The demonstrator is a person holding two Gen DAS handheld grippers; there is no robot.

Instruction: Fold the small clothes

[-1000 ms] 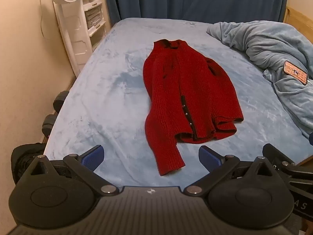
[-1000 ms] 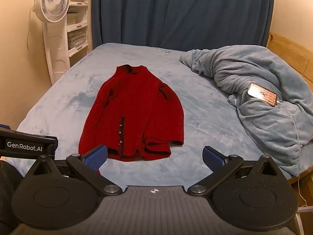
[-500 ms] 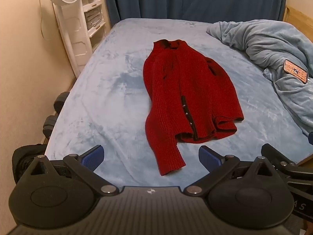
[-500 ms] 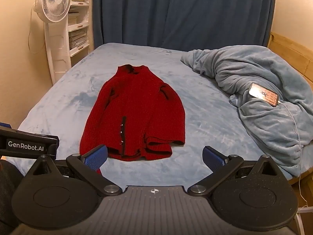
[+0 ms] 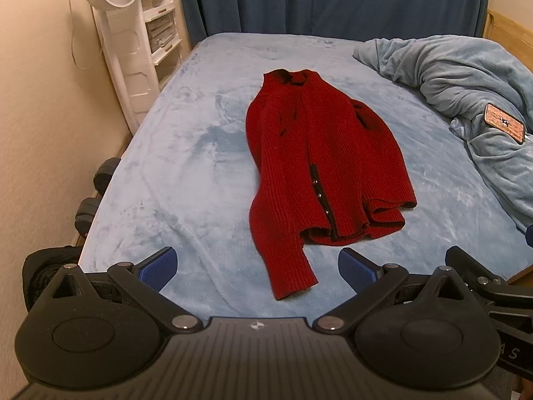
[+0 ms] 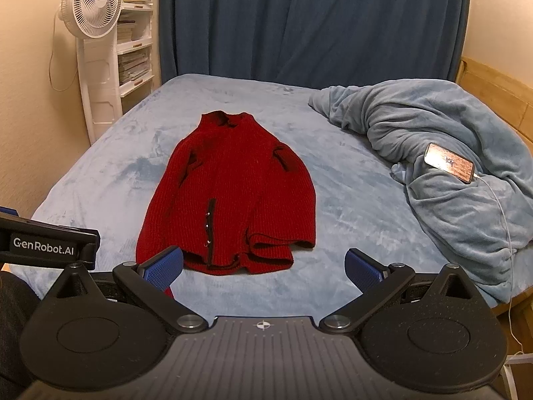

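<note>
A red knit cardigan [image 5: 319,166] lies flat on the light blue bed [image 5: 186,180], collar far, hem near, with one sleeve trailing toward me. It also shows in the right wrist view [image 6: 233,196]. My left gripper [image 5: 256,268] is open and empty, held above the bed's near edge just short of the sleeve cuff. My right gripper [image 6: 263,268] is open and empty, held just short of the hem. The left gripper's body [image 6: 43,245] shows at the left of the right wrist view.
A crumpled blue blanket [image 6: 443,166] lies on the right of the bed with a phone [image 6: 449,163] and its cable on it. A white fan [image 6: 93,3] and shelves stand at the far left. Dark curtains hang behind. Dumbbells [image 5: 90,210] lie on the floor at left.
Both views have tilted up slightly, so the cardigan sits a little lower in the frames. Both grippers stay open and empty.
</note>
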